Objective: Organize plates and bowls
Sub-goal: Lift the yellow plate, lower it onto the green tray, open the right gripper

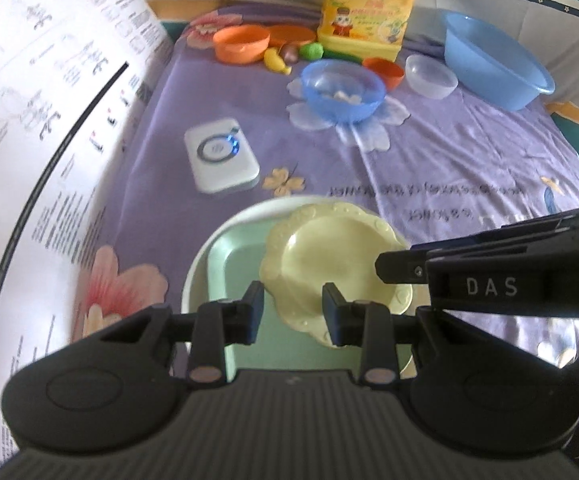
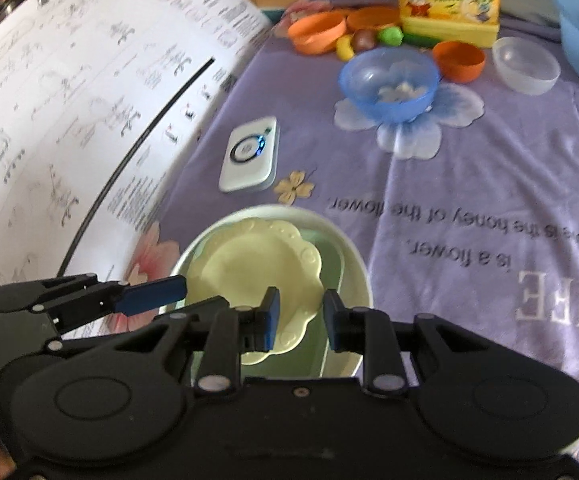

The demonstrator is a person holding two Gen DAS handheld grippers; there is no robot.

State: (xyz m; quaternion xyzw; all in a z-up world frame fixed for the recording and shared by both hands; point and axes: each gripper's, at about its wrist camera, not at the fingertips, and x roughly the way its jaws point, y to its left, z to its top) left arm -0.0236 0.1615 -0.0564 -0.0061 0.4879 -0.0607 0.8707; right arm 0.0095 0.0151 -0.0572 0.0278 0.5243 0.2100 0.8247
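Notably, left-wrist view only: the right claw (image 1: 377,270) enters from the right with "DAS" on its black body, its tip over the yellow plate (image 1: 329,256); a large blue basin (image 1: 497,68) sits far ahead on the right.
Right-wrist view only: the left claw (image 2: 185,286) reaches in from the left, a blue pad at the plate's near-left edge; upside-down printed words show on the purple cloth (image 2: 469,184) to the right.
Left claw (image 1: 293,310): tilted steeply down, jaws part-way apart, nothing clamped; the plate's scalloped edge lies below the gap.
Right claw (image 2: 301,318): tilted steeply down, jaws part-way apart; whether the pads touch the plate's rim I cannot tell.
Yellow plate: pale, scalloped rim with embossed shapes, lying in a mint-green tray (image 1: 233,264), just beyond both claws' fingertips.
Further ahead: white device (image 1: 221,160) with a blue-lit ring; blue bowl (image 1: 343,90) holding white bits; orange bowls (image 1: 241,42); clear bowl (image 1: 431,76); toy foods by a yellow carton (image 1: 369,8).
Left of both claws: a large printed sheet (image 1: 29,120).
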